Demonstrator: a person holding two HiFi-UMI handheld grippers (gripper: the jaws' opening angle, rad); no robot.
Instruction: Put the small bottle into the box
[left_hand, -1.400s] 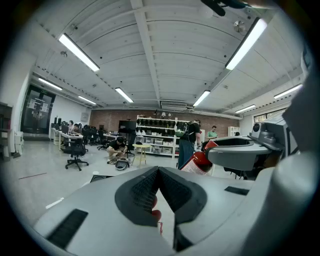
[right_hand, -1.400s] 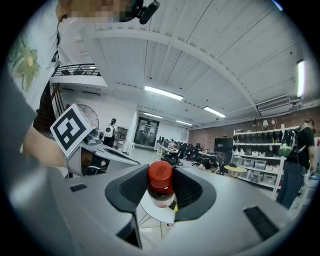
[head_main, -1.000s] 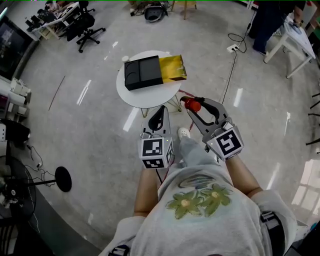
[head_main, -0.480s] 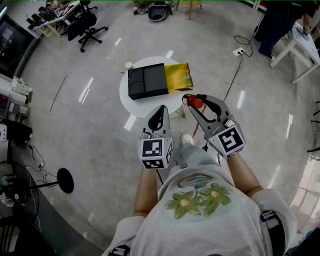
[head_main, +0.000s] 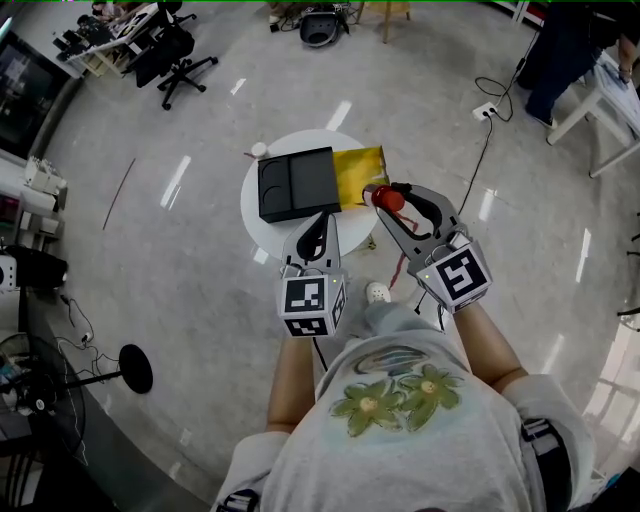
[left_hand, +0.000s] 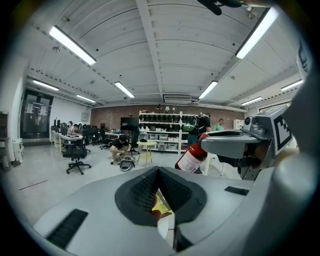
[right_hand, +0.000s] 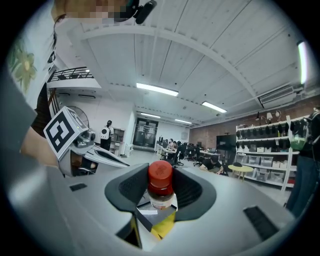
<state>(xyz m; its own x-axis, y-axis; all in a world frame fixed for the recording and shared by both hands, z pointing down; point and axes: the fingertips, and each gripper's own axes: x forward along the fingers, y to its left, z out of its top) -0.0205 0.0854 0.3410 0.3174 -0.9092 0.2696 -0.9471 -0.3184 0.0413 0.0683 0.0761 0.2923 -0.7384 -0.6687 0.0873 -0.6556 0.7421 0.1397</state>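
Note:
The small bottle (head_main: 387, 200), red-capped with a pale label, is clamped between the jaws of my right gripper (head_main: 386, 197), which is shut on it. It hangs over the near right edge of the round white table (head_main: 262, 215). On that table lies the open black box (head_main: 297, 183), with a gold part (head_main: 361, 163) at its right. In the right gripper view the bottle (right_hand: 161, 184) stands upright between the pads. My left gripper (head_main: 322, 220) is shut and empty, just in front of the box. The left gripper view shows the bottle (left_hand: 191, 156) tilted at the right.
A small white object (head_main: 260, 150) sits at the table's far left rim. A black office chair (head_main: 180, 55) stands at the back left, a white table (head_main: 600, 90) and a power strip (head_main: 487, 110) with its cable at the right. A round black stand base (head_main: 133, 368) is on the floor at the left.
The table and box have come closer to both grippers. My right gripper with the bottle has gone from over the floor to over the table's near right edge. Both jaws keep their state.

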